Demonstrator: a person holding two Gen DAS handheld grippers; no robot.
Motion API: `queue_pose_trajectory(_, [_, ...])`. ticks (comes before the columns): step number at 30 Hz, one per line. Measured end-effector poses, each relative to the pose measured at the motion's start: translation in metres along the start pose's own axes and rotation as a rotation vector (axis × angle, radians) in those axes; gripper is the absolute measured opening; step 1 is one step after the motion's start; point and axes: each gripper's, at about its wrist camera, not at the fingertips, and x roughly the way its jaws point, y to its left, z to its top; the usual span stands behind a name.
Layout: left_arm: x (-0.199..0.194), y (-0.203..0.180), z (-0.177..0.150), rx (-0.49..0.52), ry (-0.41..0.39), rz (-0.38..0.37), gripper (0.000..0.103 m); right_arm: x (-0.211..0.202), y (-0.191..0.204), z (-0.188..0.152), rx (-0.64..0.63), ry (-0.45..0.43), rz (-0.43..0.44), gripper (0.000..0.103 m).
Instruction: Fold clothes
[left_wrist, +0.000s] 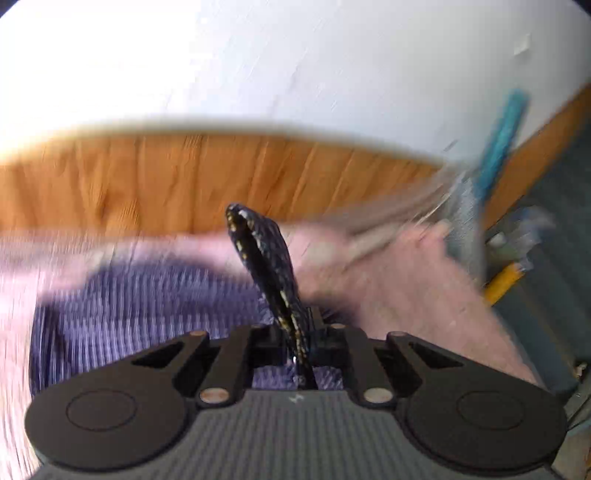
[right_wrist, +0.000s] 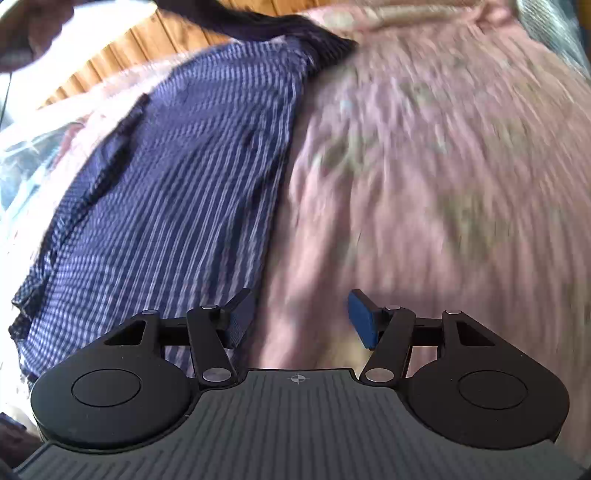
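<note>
A blue-and-white striped cotton shirt (right_wrist: 177, 192) lies spread on a pink fuzzy bedspread (right_wrist: 424, 184), ahead and left of the right gripper (right_wrist: 301, 321), whose jaws stand apart and empty. The left gripper (left_wrist: 299, 332) is clamped on a dark, yellow-flecked fabric strip (left_wrist: 266, 258) sticking up ahead of it; only this view shows the white wall (left_wrist: 295, 55) and wooden headboard (left_wrist: 147, 177) beyond. Bare bedspread lies open right of the shirt's straight edge

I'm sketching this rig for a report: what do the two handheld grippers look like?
Both match: the left gripper and right gripper each have a grey ribbed body, two round black discs, black linkage arms with silver rivets and a small white cross mark. The right gripper's finger pads are blue.
</note>
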Motion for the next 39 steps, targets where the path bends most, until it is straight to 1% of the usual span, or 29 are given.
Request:
queue_pose_trajectory(1, [0.001,0.001,0.006,0.052,0.009,0.021,0.01,-0.001,0.007,-0.007,0.007,0.001,-0.016,0.064])
queue_pose_trajectory(2, [0.01,0.019,0.009,-0.026,0.068,0.01,0.01,-0.003,0.013,-0.015,0.014,0.002,-0.033,0.067])
queue_pose_trajectory(4, [0.03,0.061,0.014,-0.238,0.209,-0.028,0.01,-0.005,0.027,-0.026,0.014,-0.01,-0.073,0.069])
queue_pose_trajectory(5, [0.023,0.079,0.018,-0.337,0.18,-0.105,0.01,-0.006,0.033,-0.031,0.014,-0.016,-0.094,0.07])
queue_pose_trajectory(6, [0.019,0.091,0.021,-0.355,0.171,-0.083,0.01,-0.007,0.039,-0.036,0.013,-0.027,-0.115,0.072])
queue_pose_trajectory(7, [0.016,0.101,0.023,-0.357,0.171,-0.036,0.01,-0.006,0.043,-0.041,0.026,-0.037,-0.141,0.072])
queue_pose_trajectory(10, [0.004,0.11,0.032,-0.366,0.138,-0.083,0.01,-0.009,0.047,-0.05,0.103,-0.078,-0.167,0.072])
queue_pose_trajectory(11, [0.0,0.112,0.035,-0.369,0.126,-0.102,0.01,-0.01,0.048,-0.053,0.126,-0.095,-0.173,0.07])
queue_pose_trajectory(12, [-0.006,0.114,0.033,-0.33,0.116,-0.079,0.01,-0.011,0.048,-0.056,0.149,-0.112,-0.18,0.067])
queue_pose_trajectory(14, [0.002,0.117,0.032,-0.325,0.18,-0.002,0.01,-0.014,0.045,-0.062,0.201,-0.134,-0.188,0.065])
queue_pose_trajectory(15, [-0.002,0.118,0.037,-0.328,0.155,-0.015,0.01,-0.015,0.044,-0.064,0.22,-0.144,-0.191,0.063])
queue_pose_trajectory(16, [-0.012,0.116,0.044,-0.329,0.088,-0.059,0.01,-0.016,0.046,-0.066,0.215,-0.144,-0.197,0.063])
queue_pose_trajectory(18, [-0.026,0.123,0.046,-0.334,0.02,-0.026,0.01,-0.018,0.05,-0.072,0.194,-0.145,-0.216,0.058])
queue_pose_trajectory(21, [-0.018,0.127,0.039,-0.382,0.141,-0.018,0.01,-0.022,0.055,-0.078,0.188,-0.154,-0.212,0.057])
queue_pose_trajectory(23, [-0.043,0.113,0.04,-0.337,0.04,-0.058,0.01,-0.023,0.059,-0.081,0.167,-0.159,-0.207,0.055])
queue_pose_trajectory(25, [-0.037,0.128,0.032,-0.397,0.121,0.032,0.01,-0.022,0.061,-0.084,0.16,-0.167,-0.215,0.054])
queue_pose_trajectory(26, [-0.038,0.135,0.028,-0.452,0.138,0.026,0.01,-0.022,0.062,-0.085,0.156,-0.172,-0.218,0.054])
queue_pose_trajectory(27, [-0.05,0.133,0.028,-0.457,0.102,-0.001,0.01,-0.022,0.064,-0.085,0.138,-0.17,-0.22,0.049])
queue_pose_trajectory(28, [-0.067,0.127,0.031,-0.412,0.028,-0.018,0.01,-0.022,0.067,-0.085,0.117,-0.167,-0.222,0.046])
queue_pose_trajectory(29, [-0.067,0.125,0.033,-0.398,0.023,0.019,0.01,-0.022,0.069,-0.086,0.101,-0.169,-0.223,0.044])
queue_pose_trajectory(30, [-0.064,0.125,0.036,-0.393,0.035,0.068,0.01,-0.021,0.07,-0.087,0.099,-0.173,-0.22,0.044])
queue_pose_trajectory(31, [-0.054,0.132,0.033,-0.43,0.106,0.081,0.01,-0.022,0.072,-0.089,0.097,-0.176,-0.211,0.044])
queue_pose_trajectory(32, [-0.052,0.135,0.033,-0.435,0.12,0.088,0.01,-0.023,0.074,-0.09,0.095,-0.178,-0.201,0.044])
queue_pose_trajectory(34, [-0.051,0.138,0.034,-0.427,0.118,0.101,0.01,-0.023,0.078,-0.093,0.07,-0.172,-0.193,0.043])
queue_pose_trajectory(35, [-0.05,0.139,0.035,-0.423,0.117,0.108,0.01,-0.023,0.079,-0.094,0.066,-0.166,-0.191,0.037])
queue_pose_trajectory(36, [-0.05,0.141,0.036,-0.419,0.116,0.115,0.01,-0.023,0.08,-0.095,0.074,-0.166,-0.198,0.026])
queue_pose_trajectory(37, [-0.049,0.143,0.037,-0.415,0.115,0.122,0.01,-0.024,0.081,-0.095,0.07,-0.17,-0.206,0.021])
queue_pose_trajectory(38, [-0.049,0.142,0.034,-0.413,0.126,0.127,0.01,-0.026,0.083,-0.094,0.064,-0.175,-0.213,0.01])
queue_pose_trajectory(39, [-0.052,0.138,0.032,-0.394,0.12,0.133,0.01,-0.027,0.085,-0.094,0.059,-0.18,-0.221,0.002])
